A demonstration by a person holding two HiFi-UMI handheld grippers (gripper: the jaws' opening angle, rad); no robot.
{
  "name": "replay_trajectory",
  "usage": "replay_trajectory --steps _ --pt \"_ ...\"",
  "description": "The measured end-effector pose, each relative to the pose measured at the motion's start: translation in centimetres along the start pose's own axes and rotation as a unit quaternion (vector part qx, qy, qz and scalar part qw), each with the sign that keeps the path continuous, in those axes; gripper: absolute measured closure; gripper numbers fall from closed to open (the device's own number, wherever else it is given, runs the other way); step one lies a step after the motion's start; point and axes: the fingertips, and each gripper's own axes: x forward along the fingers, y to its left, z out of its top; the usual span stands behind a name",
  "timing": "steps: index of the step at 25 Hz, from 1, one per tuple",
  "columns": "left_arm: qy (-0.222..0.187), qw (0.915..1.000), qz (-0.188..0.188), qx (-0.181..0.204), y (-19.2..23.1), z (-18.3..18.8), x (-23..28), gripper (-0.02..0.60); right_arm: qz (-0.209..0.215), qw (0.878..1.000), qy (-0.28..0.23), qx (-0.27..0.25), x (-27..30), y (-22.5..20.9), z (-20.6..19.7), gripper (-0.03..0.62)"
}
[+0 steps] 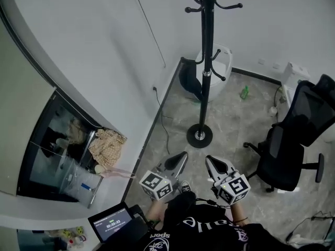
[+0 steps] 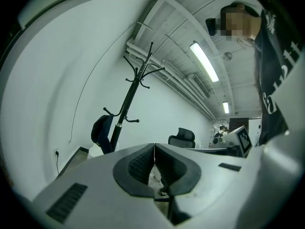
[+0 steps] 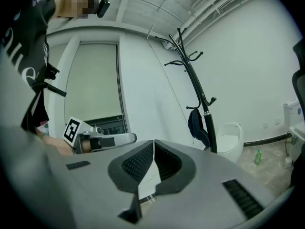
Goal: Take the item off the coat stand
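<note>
left tool (image 1: 182,157): clenched tight, gripping nothing, hovering low in front of the person
right tool (image 1: 208,160): jaws pressing together too, gripping nothing, hovering just beside the left one
coat stand (image 1: 205,61): black, standing upright on the floor (image 1: 230,124) near the wall, well apart from both tools
dark item (image 1: 189,80): hanging from a lower hook of the stand, on the wall side
office chair (image 1: 293,135): sitting off to the stand's right

Black office chair (image 1: 293,140) at rt on grey stone-look floor (image 1: 235,124). Small green bottle (image 1: 244,92) stands nr far wall, beside white bin (image 1: 224,61). Checked cloth (image 1: 107,145) lies at left by glass-fronted cabinet (image 1: 52,150) — lit screen (image 1: 111,224) below.
</note>
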Motion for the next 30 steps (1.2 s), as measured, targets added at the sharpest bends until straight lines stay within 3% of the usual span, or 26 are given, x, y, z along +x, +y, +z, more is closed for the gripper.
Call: replay_trajectory --steps 4,12,20,26,30 --pt "0.001 0.9999 -0.016 0.0 3.3 -0.6 1.9 0.577 -0.01 1.0 0.006 0.0 2.6 -1.4 0.5 0.576" --pt "0.011 0.9989 -0.038 -0.025 6.1 -1.1 4.0 0.575 -0.036 0.999 0.018 -0.002 5.1 -3.3 0.4 0.576" --pt "0.021 0.9972 -0.042 -0.058 7.7 -1.7 4.7 0.575 -0.026 0.999 0.037 0.002 7.5 -4.2 0.0 0.576" --pt "0.015 0.9976 -0.004 -0.068 11.8 -1.7 5.3 0.572 0.005 0.999 0.051 0.013 10.8 -5.1 -0.2 0.576" --pt "0.012 0.9972 0.011 -0.073 14.4 -0.8 6.8 0.506 0.017 0.997 0.069 0.031 13.5 -6.4 1.0 0.576"
